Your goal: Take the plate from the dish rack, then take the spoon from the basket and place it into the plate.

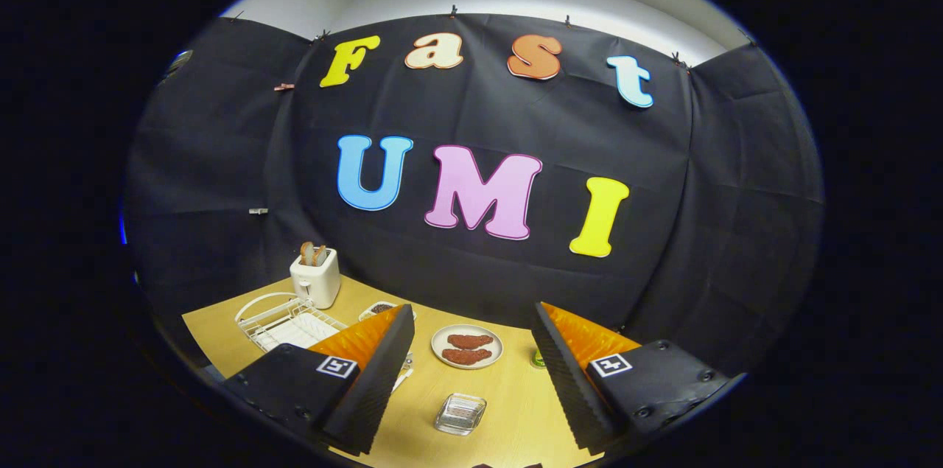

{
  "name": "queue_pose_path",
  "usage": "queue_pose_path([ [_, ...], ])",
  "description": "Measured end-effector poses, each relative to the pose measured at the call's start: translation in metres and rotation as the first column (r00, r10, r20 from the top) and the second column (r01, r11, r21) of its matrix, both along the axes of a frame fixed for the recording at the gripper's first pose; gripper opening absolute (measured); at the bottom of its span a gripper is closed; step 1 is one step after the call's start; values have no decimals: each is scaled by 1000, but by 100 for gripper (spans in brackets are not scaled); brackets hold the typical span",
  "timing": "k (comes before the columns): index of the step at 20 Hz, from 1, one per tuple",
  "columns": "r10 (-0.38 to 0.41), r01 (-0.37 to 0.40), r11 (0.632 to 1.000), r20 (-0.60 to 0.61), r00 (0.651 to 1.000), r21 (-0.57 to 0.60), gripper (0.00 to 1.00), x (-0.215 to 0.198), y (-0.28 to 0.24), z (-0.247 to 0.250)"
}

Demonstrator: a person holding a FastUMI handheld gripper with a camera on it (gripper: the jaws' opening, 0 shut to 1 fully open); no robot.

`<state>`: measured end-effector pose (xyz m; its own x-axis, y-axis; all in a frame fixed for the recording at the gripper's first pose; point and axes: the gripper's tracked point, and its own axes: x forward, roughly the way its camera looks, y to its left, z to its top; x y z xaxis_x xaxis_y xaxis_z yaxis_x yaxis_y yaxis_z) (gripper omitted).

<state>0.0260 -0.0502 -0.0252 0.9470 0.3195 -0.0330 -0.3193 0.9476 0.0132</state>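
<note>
A: Where do we find the white wire dish rack (284, 322)?

B: We see it on the pale wooden worktop (516, 394), beside the white toaster (315, 276) holding toast, partly behind our left finger. We cannot tell whether a plate stands in it.

A: And our gripper (471, 372)?

B: Its jaws are wide apart and empty. Between them, further ahead, lies a round cream plate (467, 346) with two brown patties. Nearer sits a small clear glass dish (460, 413).
</note>
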Motion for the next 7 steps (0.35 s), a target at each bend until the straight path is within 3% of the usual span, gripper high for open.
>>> queue_pose_path([
  [7,-27,27,999,-15,1000,25,98,7,-29,-3],
])
